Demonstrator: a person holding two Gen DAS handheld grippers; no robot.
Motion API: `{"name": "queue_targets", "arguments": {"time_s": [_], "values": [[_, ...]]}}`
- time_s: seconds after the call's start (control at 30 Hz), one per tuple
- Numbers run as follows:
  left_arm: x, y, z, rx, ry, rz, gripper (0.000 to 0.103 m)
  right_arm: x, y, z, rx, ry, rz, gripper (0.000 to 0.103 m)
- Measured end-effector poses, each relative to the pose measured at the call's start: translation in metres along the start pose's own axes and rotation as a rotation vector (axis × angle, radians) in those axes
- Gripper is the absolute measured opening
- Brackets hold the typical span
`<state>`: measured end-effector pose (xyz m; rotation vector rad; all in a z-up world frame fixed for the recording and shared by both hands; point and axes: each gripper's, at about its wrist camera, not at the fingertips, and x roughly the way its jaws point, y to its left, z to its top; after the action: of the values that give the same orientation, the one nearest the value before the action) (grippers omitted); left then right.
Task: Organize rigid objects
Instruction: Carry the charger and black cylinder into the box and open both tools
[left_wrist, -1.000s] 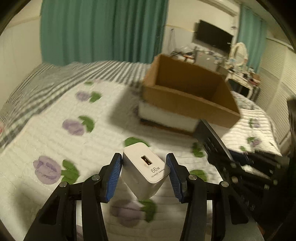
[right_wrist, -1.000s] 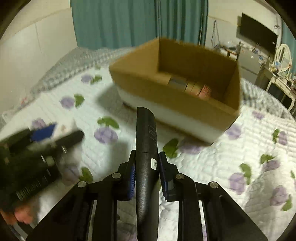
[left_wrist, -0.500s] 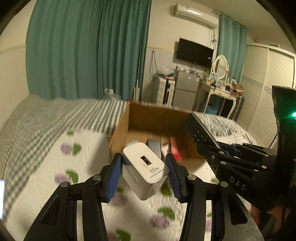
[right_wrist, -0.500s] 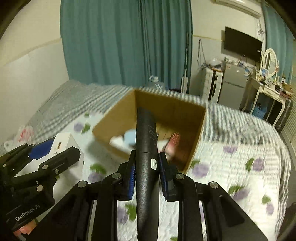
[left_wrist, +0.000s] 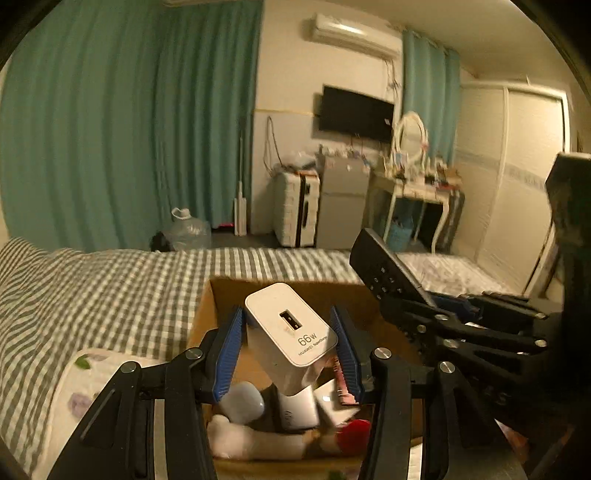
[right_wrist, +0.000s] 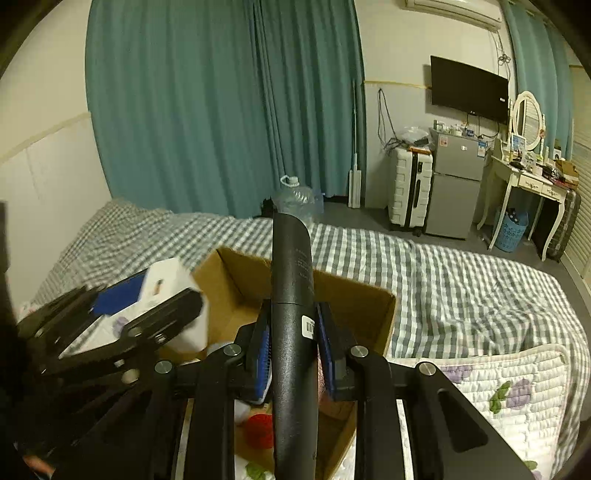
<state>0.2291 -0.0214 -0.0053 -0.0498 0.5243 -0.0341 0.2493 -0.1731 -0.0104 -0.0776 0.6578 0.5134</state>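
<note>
Clamping the white charger (left_wrist: 291, 332) by its smooth flat sides, the left gripper (left_wrist: 290, 350) holds this light, rigid, slippery block above the cardboard box (left_wrist: 207, 314); its face reads "66W HUAWEI". The right gripper (right_wrist: 291, 350) pinches a slim black remote (right_wrist: 293, 314) mid-length over the same box, barcode sticker illegible.

Teal curtains (right_wrist: 221, 107) cover the far wall from ceiling to floor. An air conditioner (left_wrist: 351, 31) is mounted high on the cream wall, above a black television (right_wrist: 469, 88). Below the television stand a white suitcase (right_wrist: 410, 186) and a small grey refrigerator (right_wrist: 454, 181). A white dressing table (right_wrist: 528, 184) with an oval mirror (right_wrist: 526, 116) stands to the right. A clear water jug (right_wrist: 297, 199) sits on the dark floor (right_wrist: 369, 216). A bed (right_wrist: 461, 280) with a grey checked cover fills the foreground. Lighting is warm and dim.
</note>
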Motion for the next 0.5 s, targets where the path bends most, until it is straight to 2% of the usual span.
{"name": "queue_targets", "arguments": {"time_s": [0.13,0.2,0.3,0.5], "values": [[0.034,0.009,-0.009,-0.001,0.05,0.004,0.047,0.028,-0.006,-0.007,0.015,0.054,-0.006,0.021],[0.048,0.014,-0.014,-0.003,0.078,0.023,0.047,0.035,-0.007,-0.008,0.012,0.06,-0.014,0.021],[0.062,0.021,-0.017,-0.024,0.122,0.005,0.047,0.039,-0.004,-0.011,-0.002,0.069,-0.022,0.021],[0.052,0.021,-0.012,0.011,0.109,0.016,0.05,0.043,-0.008,-0.018,0.009,0.092,-0.032,0.022]]}}
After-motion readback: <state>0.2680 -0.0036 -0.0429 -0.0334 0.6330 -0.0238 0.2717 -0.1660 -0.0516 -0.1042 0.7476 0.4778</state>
